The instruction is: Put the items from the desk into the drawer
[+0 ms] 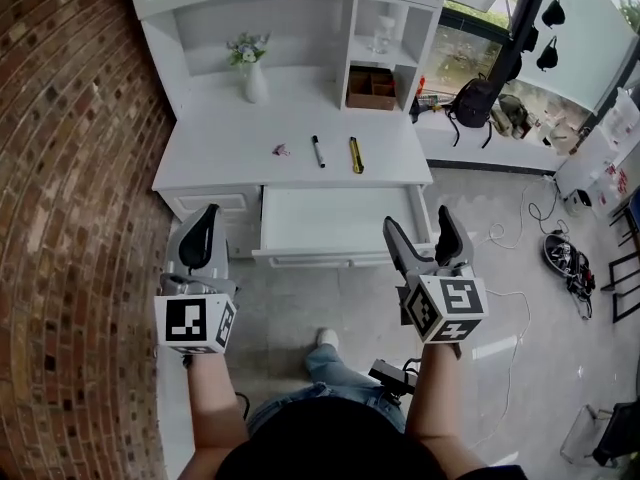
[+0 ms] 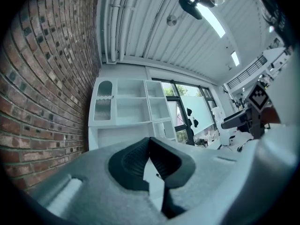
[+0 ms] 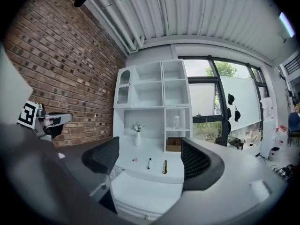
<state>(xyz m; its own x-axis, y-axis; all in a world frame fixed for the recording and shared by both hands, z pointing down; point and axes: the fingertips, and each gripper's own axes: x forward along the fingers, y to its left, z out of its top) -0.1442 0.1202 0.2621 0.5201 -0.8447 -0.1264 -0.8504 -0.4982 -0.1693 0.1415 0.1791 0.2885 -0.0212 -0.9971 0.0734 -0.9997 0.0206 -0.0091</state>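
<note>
Nearest the camera: left gripper held out in front of the desk, jaws closed tip to tip, nothing between them. Right gripper level with it, jaws wide apart, nothing between them. Just beyond both: drawer pulled open under the white desk. On the desktop above the drawer, in a row and apart: small pink item, black marker, yellow utility knife. Farther back: vase of flowers; cardboard box in a shelf cubby.

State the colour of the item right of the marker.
Yellow: the cutter, clearest in the head view.
</note>
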